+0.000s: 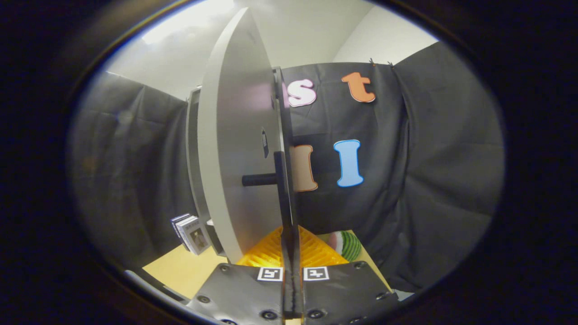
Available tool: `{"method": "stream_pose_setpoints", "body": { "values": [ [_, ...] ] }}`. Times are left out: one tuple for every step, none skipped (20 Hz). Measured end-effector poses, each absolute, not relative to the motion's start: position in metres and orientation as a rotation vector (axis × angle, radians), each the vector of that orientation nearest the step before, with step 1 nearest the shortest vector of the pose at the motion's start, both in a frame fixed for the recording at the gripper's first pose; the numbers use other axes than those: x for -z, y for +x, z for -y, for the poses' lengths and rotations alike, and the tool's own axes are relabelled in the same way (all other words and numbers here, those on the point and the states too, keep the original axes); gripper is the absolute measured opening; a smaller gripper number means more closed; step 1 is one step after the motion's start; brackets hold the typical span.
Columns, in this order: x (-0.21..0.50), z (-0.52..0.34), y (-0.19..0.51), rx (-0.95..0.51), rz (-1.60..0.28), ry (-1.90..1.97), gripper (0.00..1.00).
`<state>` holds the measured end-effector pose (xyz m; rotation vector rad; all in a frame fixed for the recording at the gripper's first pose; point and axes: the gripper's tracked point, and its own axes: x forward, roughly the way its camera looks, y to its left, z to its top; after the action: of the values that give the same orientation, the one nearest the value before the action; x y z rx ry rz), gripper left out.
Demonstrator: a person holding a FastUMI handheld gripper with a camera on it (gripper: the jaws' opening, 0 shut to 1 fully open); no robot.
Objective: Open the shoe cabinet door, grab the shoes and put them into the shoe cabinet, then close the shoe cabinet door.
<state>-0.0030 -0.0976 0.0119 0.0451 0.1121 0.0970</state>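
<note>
While the gripper (291, 253) is clamped narrowly on the black handle (281, 189) of the half-open cabinet door (235, 135) at twelve o'clock, the thin bar could slip out if pulled off the door's arc.

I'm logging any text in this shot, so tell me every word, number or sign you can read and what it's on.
Small white cards beside the grey shoe cabinet door: print too small to read.
Square black-and-white markers on the gripper: patterns, no words.
Its fingers clamp the door's edge.
</note>
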Motion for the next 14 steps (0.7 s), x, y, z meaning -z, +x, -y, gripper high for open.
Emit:
{"method": "stream_pose_setpoints", "body": {
  "values": [
    [-0.011,0.099,-0.004,-0.093,-0.115,0.044,0.03],
    [-0.011,0.099,-0.007,-0.089,-0.117,0.043,0.03],
    [-0.013,0.1,-0.012,-0.087,-0.115,0.045,0.03],
    [-0.014,0.1,-0.016,-0.084,-0.11,0.047,0.03],
    [-0.017,0.101,-0.022,-0.078,-0.105,0.043,0.03],
    [-0.02,0.101,-0.029,-0.069,-0.096,0.035,0.03],
    [-0.025,0.103,-0.037,-0.056,-0.083,0.028,0.03],
    [-0.031,0.103,-0.046,-0.042,-0.067,0.025,0.03],
    [-0.034,0.101,-0.054,-0.029,-0.057,0.024,0.02],
    [-0.033,0.096,-0.06,-0.017,-0.06,0.019,0.02],
    [-0.03,0.089,-0.067,-0.008,-0.066,0.011,0.02],
    [-0.027,0.08,-0.072,-0.004,-0.075,0.004,0.02],
    [-0.024,0.068,-0.076,-0.01,-0.077,0.004,0.02],
    [-0.019,0.055,-0.077,-0.006,-0.079,0.006,0.02]
  ]
}}
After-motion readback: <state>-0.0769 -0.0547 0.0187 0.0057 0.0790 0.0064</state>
